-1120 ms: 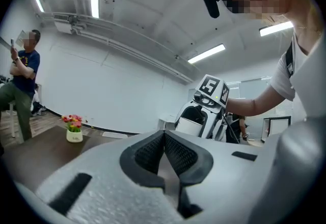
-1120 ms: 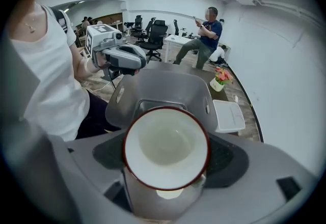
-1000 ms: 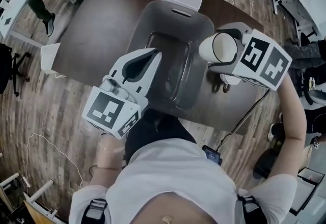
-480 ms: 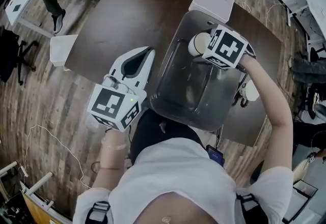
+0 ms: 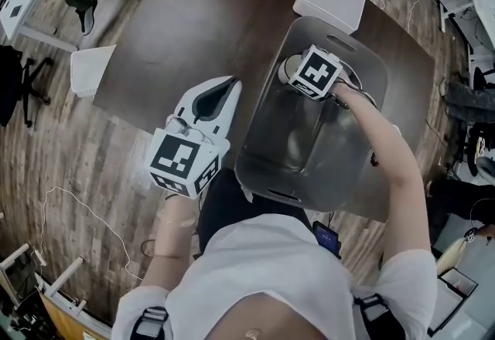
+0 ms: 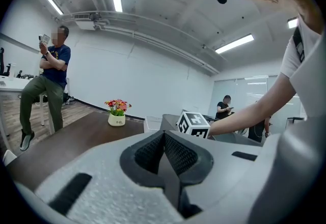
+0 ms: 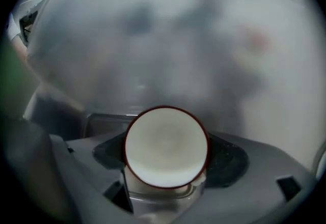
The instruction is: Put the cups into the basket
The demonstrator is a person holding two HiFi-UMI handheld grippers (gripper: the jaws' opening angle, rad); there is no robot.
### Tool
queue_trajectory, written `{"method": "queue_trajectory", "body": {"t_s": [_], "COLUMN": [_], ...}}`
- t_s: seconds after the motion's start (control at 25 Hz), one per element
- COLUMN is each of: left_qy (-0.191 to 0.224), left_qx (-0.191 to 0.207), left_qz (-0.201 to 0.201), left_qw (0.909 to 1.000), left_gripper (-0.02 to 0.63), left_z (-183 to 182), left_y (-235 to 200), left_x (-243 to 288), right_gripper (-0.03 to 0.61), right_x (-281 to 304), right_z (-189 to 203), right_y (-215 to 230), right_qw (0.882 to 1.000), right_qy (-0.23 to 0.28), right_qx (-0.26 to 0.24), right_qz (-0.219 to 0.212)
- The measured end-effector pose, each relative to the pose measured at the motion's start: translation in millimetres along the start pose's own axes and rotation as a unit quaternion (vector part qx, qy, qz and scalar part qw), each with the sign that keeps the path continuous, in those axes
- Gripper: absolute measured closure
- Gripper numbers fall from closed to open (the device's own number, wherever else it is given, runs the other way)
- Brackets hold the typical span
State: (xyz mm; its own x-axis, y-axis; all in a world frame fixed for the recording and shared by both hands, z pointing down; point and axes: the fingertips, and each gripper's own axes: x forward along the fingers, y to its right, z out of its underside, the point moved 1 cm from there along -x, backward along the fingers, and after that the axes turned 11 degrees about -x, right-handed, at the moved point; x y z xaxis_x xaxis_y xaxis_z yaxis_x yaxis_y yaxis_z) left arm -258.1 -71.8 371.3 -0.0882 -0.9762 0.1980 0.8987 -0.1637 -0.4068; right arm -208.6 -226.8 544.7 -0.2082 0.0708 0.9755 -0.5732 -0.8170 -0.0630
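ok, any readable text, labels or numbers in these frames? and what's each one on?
"Life": best reading only, since the print is small and soft; on the white flower pot.
Left marker cube and right marker cube: black-and-white square patterns only, no letters or digits.
Cup: no print visible.
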Motion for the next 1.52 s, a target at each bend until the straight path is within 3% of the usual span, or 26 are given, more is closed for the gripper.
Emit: {"method": "queue_trajectory", "body": {"t_s": [0.24, 0.88, 1.04, 1.16, 1.52], "left_qy": [-0.007, -0.017, -0.007, -0.004, 0.016], "left_qx": [-0.003, -0.006, 0.005, 0.02, 0.056], "left_qz": [0.003, -0.011, -0.005, 0.003, 0.052], "left_qw": [1.0, 0.9998, 1.0, 0.9998, 0.9969], "left_gripper": [0.604, 0.604, 0.604, 0.604, 0.604], "left_z": [2, 5, -7, -14, -56], "left_y": [-3, -11, -9, 1, 64], "left_x": [8, 7, 5, 5, 8], "right_gripper": [0.158, 0.143, 0.132, 0.132, 0.133], "right_x": [18, 15, -23, -67, -214], "right_z": [6, -11, -20, -30, -33], "right_y": [1, -1, 3, 2, -7], "right_qw": [1.0, 0.999, 0.998, 0.993, 0.961], "right_qy": [-0.012, 0.022, 0.045, 0.096, 0.22], "right_qx": [0.004, -0.027, -0.035, -0.032, -0.009], "right_qz": [-0.009, -0.002, 0.023, 0.056, 0.166]}}
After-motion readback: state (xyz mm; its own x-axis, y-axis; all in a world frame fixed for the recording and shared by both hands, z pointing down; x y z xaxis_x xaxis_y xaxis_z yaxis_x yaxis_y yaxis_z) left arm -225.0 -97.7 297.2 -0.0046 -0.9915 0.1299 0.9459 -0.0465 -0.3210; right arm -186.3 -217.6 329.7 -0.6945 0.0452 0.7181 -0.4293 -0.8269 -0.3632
